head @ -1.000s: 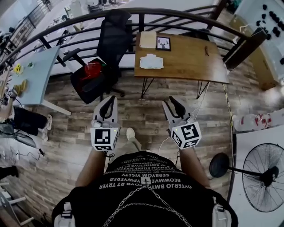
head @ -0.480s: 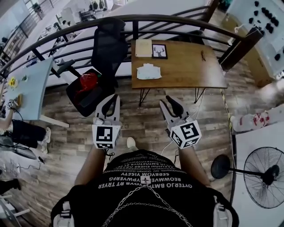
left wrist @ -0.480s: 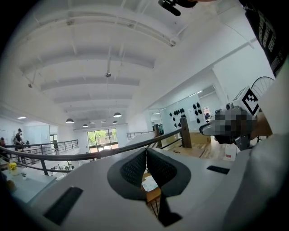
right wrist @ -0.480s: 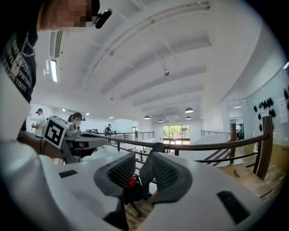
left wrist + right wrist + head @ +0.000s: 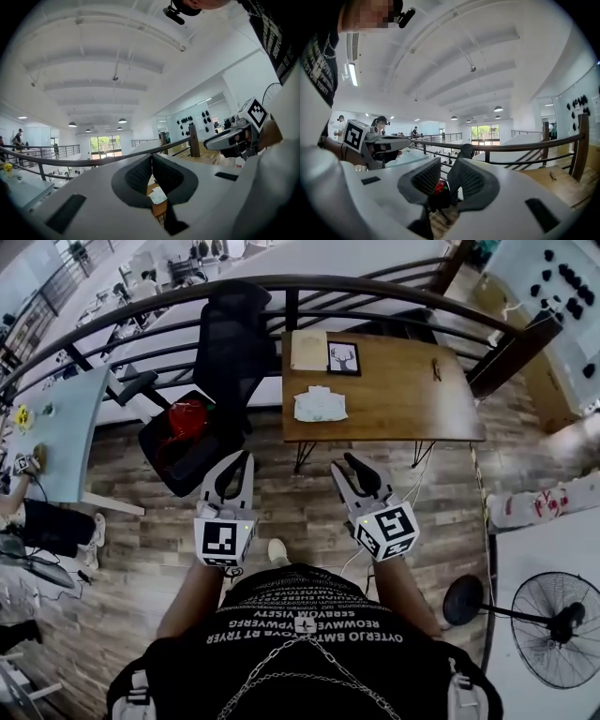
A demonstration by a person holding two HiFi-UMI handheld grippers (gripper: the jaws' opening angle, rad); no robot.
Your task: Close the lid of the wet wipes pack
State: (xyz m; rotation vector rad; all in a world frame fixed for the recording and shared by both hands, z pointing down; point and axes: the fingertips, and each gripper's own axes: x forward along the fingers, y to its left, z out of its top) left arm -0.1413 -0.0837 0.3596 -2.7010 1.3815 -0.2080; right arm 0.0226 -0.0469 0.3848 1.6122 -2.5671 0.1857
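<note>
We see white letters on the black shirt [image 5: 300, 632], but they are upside down and we cannot read them. Each gripper has one cube with a black and white square marker on it, so that makes two cubes. We find no words on the pack; it is too small to read.

We count two grippers, one wood table [image 5: 403, 395], one wipes pack [image 5: 320, 404], one framed deer picture [image 5: 344, 357], one tan pad [image 5: 308, 350], one black chair [image 5: 230, 338] with one red thing [image 5: 184, 418] on its seat, and one fan [image 5: 553, 615].

The pack lies flat on the table, at about 8 o'clock from the table's middle. The pad and the deer picture sit side by side at 12 o'clock from the pack. We cannot tell if the lid is up or down.

In the head view both arms reach out from the body, side by side. The left gripper [image 5: 246, 457] and the right gripper [image 5: 343, 463] both point to 12 o'clock, toward the table. They stay about level over the wood floor. The left one is at 9 o'clock from the right one. The pack is well apart from both, at 12 o'clock.

The left gripper's jaws are clenched, tips touching, and they hold nothing. The right gripper's jaws stand a little apart, let go, with nothing held. Through that gap we only see the far chair and the red thing.
</note>
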